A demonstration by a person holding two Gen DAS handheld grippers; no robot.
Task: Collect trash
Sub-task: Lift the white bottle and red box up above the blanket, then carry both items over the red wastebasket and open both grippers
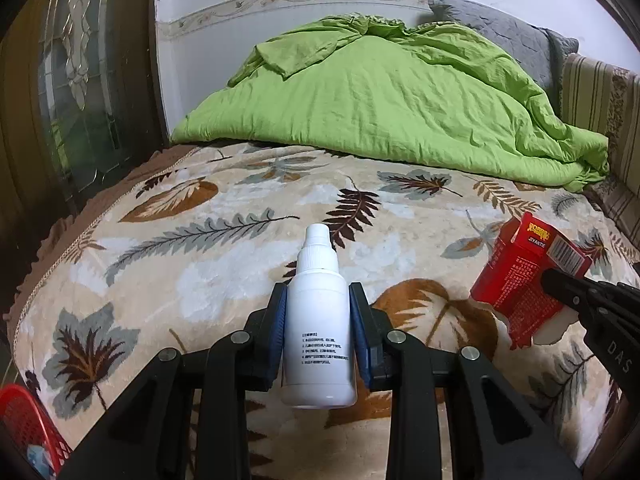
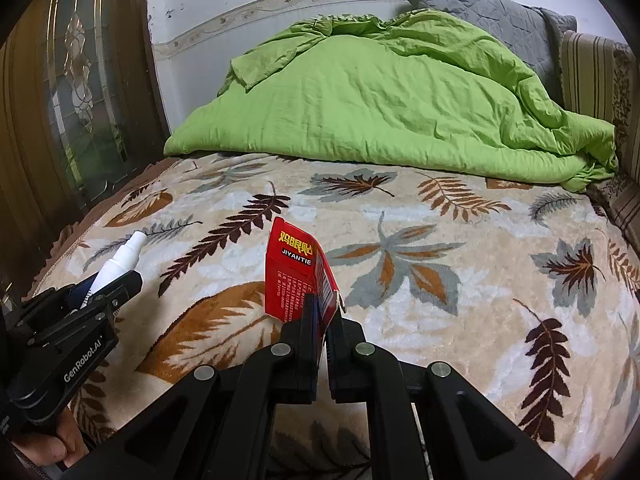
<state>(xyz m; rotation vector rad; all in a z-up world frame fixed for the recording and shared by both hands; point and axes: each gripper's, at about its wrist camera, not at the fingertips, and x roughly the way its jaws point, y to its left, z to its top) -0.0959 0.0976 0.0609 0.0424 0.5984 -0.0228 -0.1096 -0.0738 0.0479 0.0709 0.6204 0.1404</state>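
A white plastic bottle point(image 1: 319, 320) with a ribbed cap stands upright between the blue pads of my left gripper point(image 1: 319, 300), which is shut on it above the leaf-patterned bed cover point(image 1: 200, 280). The same white bottle point(image 2: 120, 258) and left gripper point(image 2: 96, 292) show at the left of the right wrist view. A flattened red carton point(image 2: 294, 276) with yellow print is pinched at its lower edge by my right gripper point(image 2: 323, 312), shut on it. In the left wrist view the red carton point(image 1: 520, 276) hangs at the right, held by the right gripper point(image 1: 558, 284).
A crumpled green quilt point(image 1: 400, 92) lies across the far half of the bed, a grey pillow point(image 1: 500, 28) behind it. A red mesh basket point(image 1: 28, 428) sits at the lower left beside the bed. A dark wooden glass door point(image 1: 80, 80) stands left. A hand point(image 2: 52, 450) grips the left gripper's handle.
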